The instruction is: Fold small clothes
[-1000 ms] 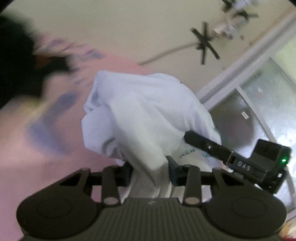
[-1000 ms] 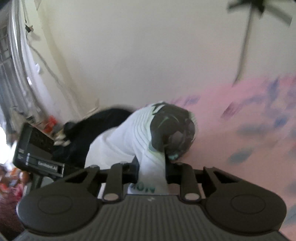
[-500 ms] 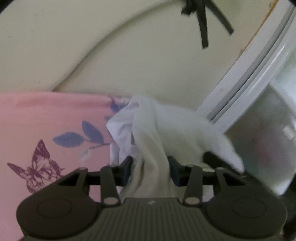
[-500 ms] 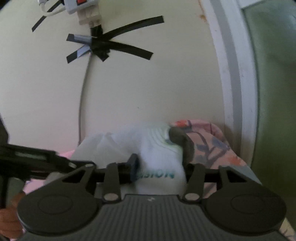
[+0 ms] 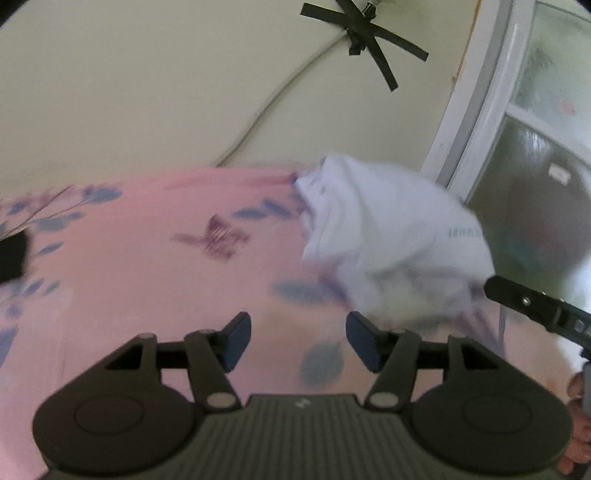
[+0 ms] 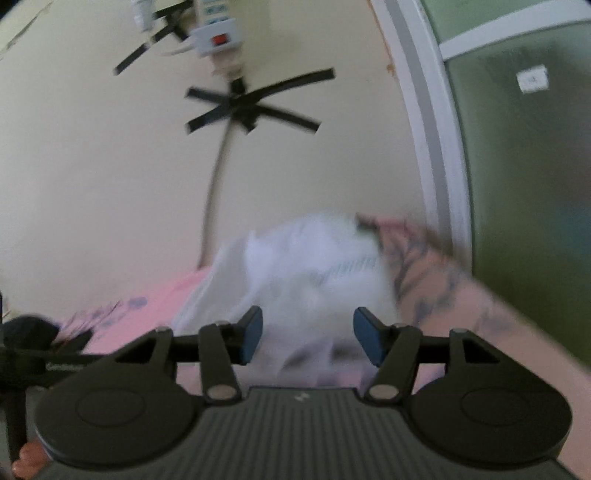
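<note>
A small white garment [image 5: 391,236] with faint printed lettering lies bunched on the pink floral sheet [image 5: 147,266], near the far right corner by the wall. My left gripper [image 5: 297,338] is open and empty, just short of and left of the garment. In the right wrist view the same white garment [image 6: 314,273] lies crumpled straight ahead. My right gripper [image 6: 307,338] is open, its blue pads either side of the garment's near edge, not gripping it. The image is motion-blurred.
A cream wall [image 5: 147,92] with a cable held by black tape [image 5: 365,37] rises behind the bed. A white door frame [image 5: 476,110] with frosted glass stands at right. A black garment [image 5: 13,256] lies at the far left. A power strip [image 6: 218,33] hangs on the wall.
Both grippers carried the white garment toward the bed's far corner and then opened. The garment has dropped onto the sheet and both grippers have pulled back.
</note>
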`<state>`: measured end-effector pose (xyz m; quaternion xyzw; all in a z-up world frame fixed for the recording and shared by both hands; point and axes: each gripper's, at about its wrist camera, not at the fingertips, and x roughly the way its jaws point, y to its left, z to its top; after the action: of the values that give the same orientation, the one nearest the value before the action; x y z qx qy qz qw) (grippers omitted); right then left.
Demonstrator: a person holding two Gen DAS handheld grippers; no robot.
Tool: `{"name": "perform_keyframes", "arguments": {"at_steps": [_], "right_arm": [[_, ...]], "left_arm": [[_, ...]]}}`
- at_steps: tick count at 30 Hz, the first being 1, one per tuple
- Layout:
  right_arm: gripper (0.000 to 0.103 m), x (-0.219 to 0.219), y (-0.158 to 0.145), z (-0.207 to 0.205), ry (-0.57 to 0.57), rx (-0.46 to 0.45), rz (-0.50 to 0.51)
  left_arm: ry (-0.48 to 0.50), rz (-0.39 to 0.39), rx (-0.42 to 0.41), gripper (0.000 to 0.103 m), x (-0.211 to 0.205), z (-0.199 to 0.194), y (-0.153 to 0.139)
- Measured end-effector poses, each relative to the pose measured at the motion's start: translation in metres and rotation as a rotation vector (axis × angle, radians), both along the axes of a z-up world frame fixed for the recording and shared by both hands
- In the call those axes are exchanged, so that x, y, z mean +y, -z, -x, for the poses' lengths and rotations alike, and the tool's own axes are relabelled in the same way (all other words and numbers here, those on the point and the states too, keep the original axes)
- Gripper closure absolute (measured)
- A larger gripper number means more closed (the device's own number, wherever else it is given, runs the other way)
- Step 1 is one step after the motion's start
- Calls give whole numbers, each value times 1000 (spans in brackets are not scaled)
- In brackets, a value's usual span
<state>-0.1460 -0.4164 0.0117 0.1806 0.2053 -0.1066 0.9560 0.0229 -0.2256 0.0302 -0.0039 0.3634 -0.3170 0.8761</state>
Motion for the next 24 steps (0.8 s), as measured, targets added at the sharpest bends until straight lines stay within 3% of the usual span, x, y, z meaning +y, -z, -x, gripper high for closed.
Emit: {"name": "perform_keyframes", "arguments": {"at_steps": [4, 11, 16, 24], "right_arm": [[45, 37, 10, 34, 17, 28, -27], [45, 65, 18, 78, 118, 15, -119], [45, 75, 21, 99, 160, 22, -161], [45, 94, 23, 114, 184, 40, -130]], "left_arm": [[-7, -47, -48, 45, 21, 38, -6], [17, -148, -129, 43, 38, 88, -7], [26, -159, -142, 38, 51, 107, -7], [5, -155, -145, 36, 64, 115, -7]]}}
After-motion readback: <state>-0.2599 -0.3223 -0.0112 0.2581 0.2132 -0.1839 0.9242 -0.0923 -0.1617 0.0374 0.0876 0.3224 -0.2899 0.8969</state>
